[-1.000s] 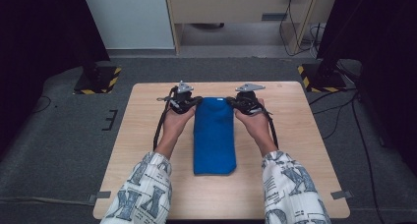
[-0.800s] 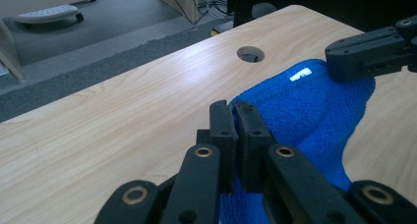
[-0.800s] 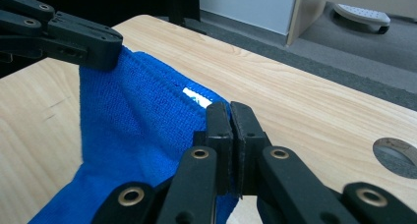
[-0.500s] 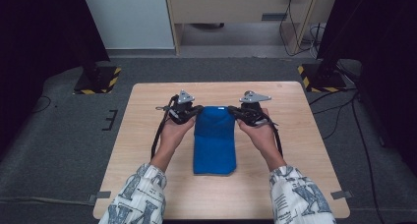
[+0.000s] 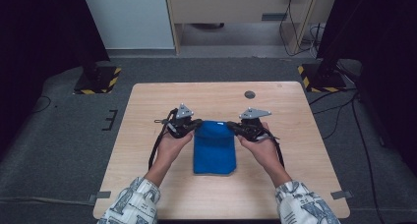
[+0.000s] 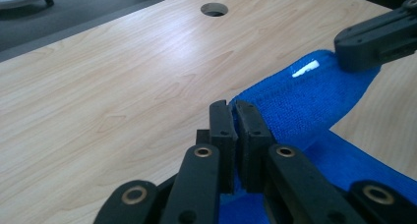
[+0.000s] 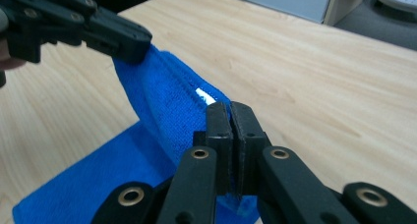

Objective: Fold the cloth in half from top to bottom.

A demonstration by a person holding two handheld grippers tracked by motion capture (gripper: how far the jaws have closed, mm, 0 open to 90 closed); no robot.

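Two grippers lift the far edge of a blue cloth (image 5: 214,148) over a wooden table (image 5: 147,135).

The left gripper (image 5: 193,125) is clamped on the cloth's far left corner and the right gripper (image 5: 232,126) on its far right corner, jaws pressed together on the fabric in both gripper views. The far edge hangs raised between them, a small white tag (image 6: 305,68) showing on it, while the near part of the cloth lies flat on the table's middle, between the person's two hands. In the left gripper view the right gripper's jaws (image 6: 373,40) bite the cloth at the upper right. On the far side of the table a round hole (image 5: 250,94) sits right of centre, well apart from the cloth. Nothing lies on the bare wood around the cloth. Beyond the table, yellow-and-black striped stand bases (image 5: 98,80) rest on the grey floor at the far left and far right, with cables (image 5: 339,126) trailing at the right.
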